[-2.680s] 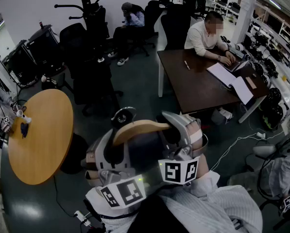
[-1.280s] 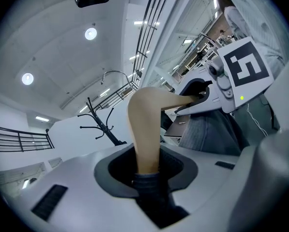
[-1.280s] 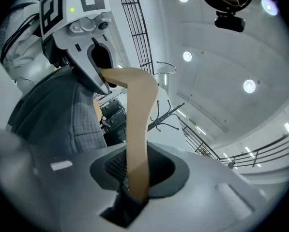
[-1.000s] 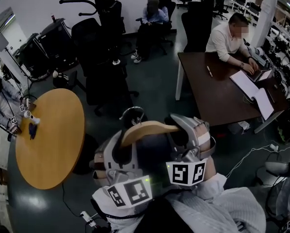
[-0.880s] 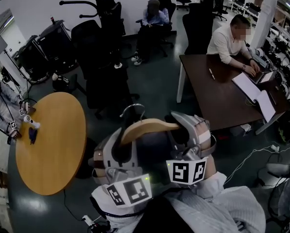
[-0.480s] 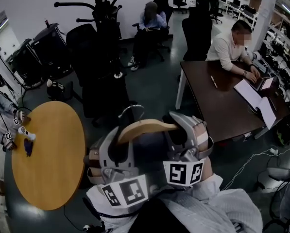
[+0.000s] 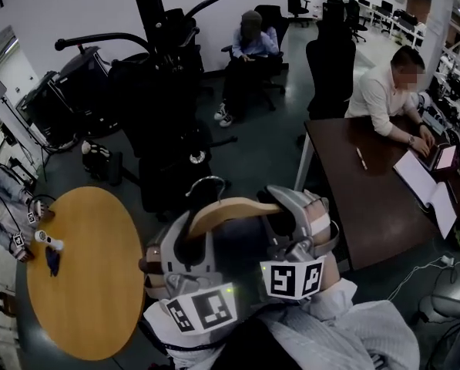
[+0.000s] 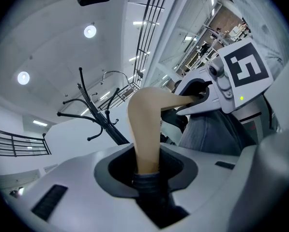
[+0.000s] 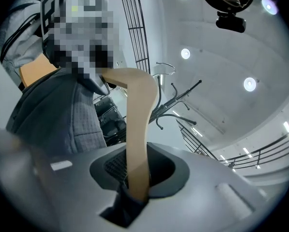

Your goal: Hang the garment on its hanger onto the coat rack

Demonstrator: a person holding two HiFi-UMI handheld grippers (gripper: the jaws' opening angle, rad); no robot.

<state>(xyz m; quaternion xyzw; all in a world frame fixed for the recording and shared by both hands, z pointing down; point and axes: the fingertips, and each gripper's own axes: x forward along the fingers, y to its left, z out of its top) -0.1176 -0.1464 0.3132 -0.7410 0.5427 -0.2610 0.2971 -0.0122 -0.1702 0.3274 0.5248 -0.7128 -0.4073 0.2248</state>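
The jaws of the left gripper [image 8: 146, 170] were clamped on one arm of the pale, curved wooden hanger [image 8: 145, 124]. Those of the right gripper [image 9: 134, 187] were clamped on its other arm. A dark grey garment [image 8: 209, 134] was draped over the hanger, which was held aloft, apart from the tall black coat rack [image 7: 159, 29] ahead. A round wooden table [image 7: 91, 284] was seen at the left.

Head view's pretty dim and washed-out, with heavy fisheye bending and corners going black. Both gripper views are way brighter: round ceiling lights [image 8: 90, 31] blow out around 11 o'clock in the left one and 1 to 2 o'clock in the right. Close-up stuff at 6 o'clock looks soft.
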